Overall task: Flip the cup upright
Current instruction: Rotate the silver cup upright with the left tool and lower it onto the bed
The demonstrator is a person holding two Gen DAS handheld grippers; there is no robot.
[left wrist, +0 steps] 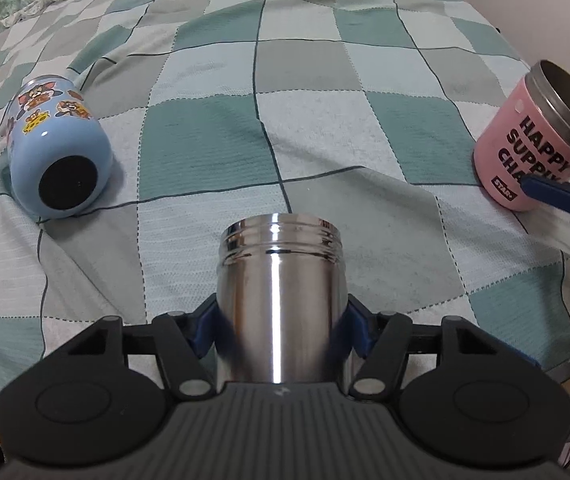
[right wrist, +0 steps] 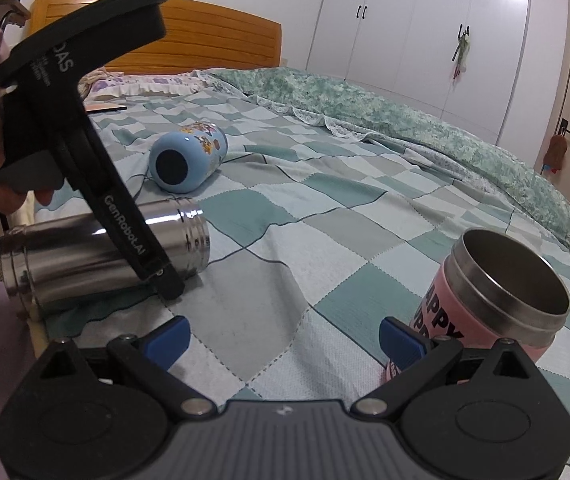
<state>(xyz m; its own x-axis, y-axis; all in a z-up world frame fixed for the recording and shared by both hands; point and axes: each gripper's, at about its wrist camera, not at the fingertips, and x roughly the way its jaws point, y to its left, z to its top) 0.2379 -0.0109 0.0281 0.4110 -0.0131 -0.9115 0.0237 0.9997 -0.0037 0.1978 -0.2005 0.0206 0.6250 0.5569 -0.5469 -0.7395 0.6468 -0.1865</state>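
steel cup [left wrist: 281,300]: lying on its side on the checked bedspread [left wrist: 205,140].
left gripper [left wrist: 281,320]: clamped round its body.
right gripper [right wrist: 285,340]: spread, holding nothing.
risk: polished wall may slip when tilted, rolling away.

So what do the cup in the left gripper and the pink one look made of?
Silver cup in the left gripper: polished bare metal, probably stainless steel; it shows mirror-like streak reflections and a threaded neck. Pink cup: brushed metal rim and interior, with a matte pink outer coating or sleeve carrying black lettering; which of the two isn't clear.
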